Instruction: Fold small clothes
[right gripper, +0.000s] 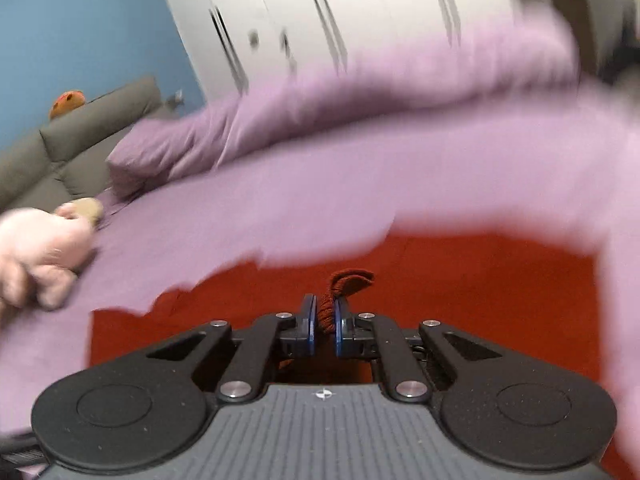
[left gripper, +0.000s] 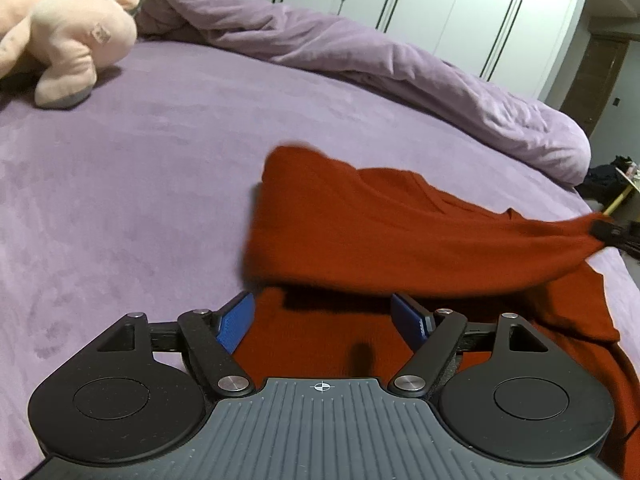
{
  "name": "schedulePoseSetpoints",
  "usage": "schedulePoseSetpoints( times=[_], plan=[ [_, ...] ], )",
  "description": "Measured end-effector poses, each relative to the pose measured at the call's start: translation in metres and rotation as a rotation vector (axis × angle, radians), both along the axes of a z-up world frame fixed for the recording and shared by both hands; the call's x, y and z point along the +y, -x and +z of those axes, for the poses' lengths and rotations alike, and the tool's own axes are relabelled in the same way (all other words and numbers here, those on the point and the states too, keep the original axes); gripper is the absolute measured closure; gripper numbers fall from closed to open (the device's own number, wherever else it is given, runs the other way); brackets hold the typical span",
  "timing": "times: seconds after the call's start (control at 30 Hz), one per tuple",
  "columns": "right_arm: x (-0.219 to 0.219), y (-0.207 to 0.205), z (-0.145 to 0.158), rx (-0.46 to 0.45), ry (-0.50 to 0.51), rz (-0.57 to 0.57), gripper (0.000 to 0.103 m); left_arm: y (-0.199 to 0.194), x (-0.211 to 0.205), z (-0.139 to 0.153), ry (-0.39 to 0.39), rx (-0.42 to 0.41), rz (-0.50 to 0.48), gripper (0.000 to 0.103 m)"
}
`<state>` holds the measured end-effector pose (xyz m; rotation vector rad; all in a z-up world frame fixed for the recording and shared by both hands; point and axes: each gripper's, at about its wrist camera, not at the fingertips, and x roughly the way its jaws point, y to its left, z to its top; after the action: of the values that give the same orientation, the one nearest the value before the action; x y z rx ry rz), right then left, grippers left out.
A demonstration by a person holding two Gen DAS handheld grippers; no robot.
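Note:
A red knitted garment [left gripper: 380, 232] lies on the purple bed sheet [left gripper: 140, 180], one part lifted and stretched to the right. My left gripper [left gripper: 324, 320] is open, its blue pads [left gripper: 236, 322] set wide apart just above the garment's near edge, gripping nothing. At the right edge of the left wrist view, my right gripper [left gripper: 604, 230] pinches the raised corner of the cloth. The right wrist view is blurred. It shows my right gripper [right gripper: 325, 320] shut on a bunched fold of red fabric [right gripper: 350, 280], with the rest of the garment [right gripper: 480, 280] spread below.
A pink plush toy [left gripper: 60, 36] lies at the far left of the bed. A rumpled purple duvet [left gripper: 360, 48] runs along the far side, with white wardrobe doors [left gripper: 440, 0] behind. A grey padded headboard [right gripper: 80, 128] carries an orange toy [right gripper: 67, 102].

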<state>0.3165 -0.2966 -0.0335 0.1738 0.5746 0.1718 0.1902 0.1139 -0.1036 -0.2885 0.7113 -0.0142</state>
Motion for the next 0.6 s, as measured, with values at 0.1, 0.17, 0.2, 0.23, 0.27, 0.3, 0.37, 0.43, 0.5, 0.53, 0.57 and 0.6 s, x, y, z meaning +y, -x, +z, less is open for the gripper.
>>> schedulePoseSetpoints(
  times=[0.1, 0.17, 0.2, 0.23, 0.27, 0.3, 0.37, 0.43, 0.5, 0.53, 0.57, 0.6],
  plan=[
    [-0.016, 0.003, -0.005, -0.026, 0.220, -0.092, 0.095, -0.003, -0.001, 0.000, 0.004, 0.008, 0.005, 0.021],
    [-0.032, -0.005, -0.024, 0.063, 0.262, -0.126, 0.095, -0.005, -0.003, -0.001, 0.017, 0.020, 0.011, 0.021],
    [-0.040, -0.008, -0.032, 0.106, 0.257, -0.133, 0.095, -0.005, -0.004, 0.000, 0.021, 0.021, 0.010, 0.021],
    [-0.045, -0.010, -0.040, 0.149, 0.249, -0.131, 0.095, -0.005, -0.006, 0.001, 0.020, 0.021, 0.008, 0.021],
    [-0.048, -0.011, -0.044, 0.168, 0.241, -0.124, 0.095, -0.006, -0.007, 0.002, 0.014, 0.018, 0.007, 0.021],
    [-0.051, -0.010, -0.045, 0.171, 0.237, -0.117, 0.095, -0.006, -0.008, 0.004, 0.003, 0.013, 0.004, 0.021],
    [-0.049, -0.007, -0.040, 0.119, 0.283, -0.118, 0.095, -0.008, -0.010, 0.008, -0.026, 0.003, 0.000, 0.021],
    [-0.046, -0.006, -0.034, 0.047, 0.350, -0.160, 0.096, -0.012, -0.012, 0.011, -0.055, -0.005, 0.000, 0.021],
    [-0.045, -0.003, -0.033, 0.008, 0.411, -0.193, 0.096, -0.016, -0.012, 0.011, -0.076, -0.001, 0.006, 0.020],
    [-0.045, -0.006, -0.036, 0.009, 0.433, -0.189, 0.096, -0.019, -0.013, 0.009, -0.083, 0.001, 0.010, 0.020],
    [-0.046, -0.007, -0.040, 0.018, 0.451, -0.184, 0.096, -0.021, -0.013, 0.007, -0.093, 0.006, 0.015, 0.020],
    [-0.048, -0.008, -0.045, 0.033, 0.461, -0.179, 0.096, -0.024, -0.014, 0.004, -0.104, 0.019, 0.018, 0.020]
  ],
)
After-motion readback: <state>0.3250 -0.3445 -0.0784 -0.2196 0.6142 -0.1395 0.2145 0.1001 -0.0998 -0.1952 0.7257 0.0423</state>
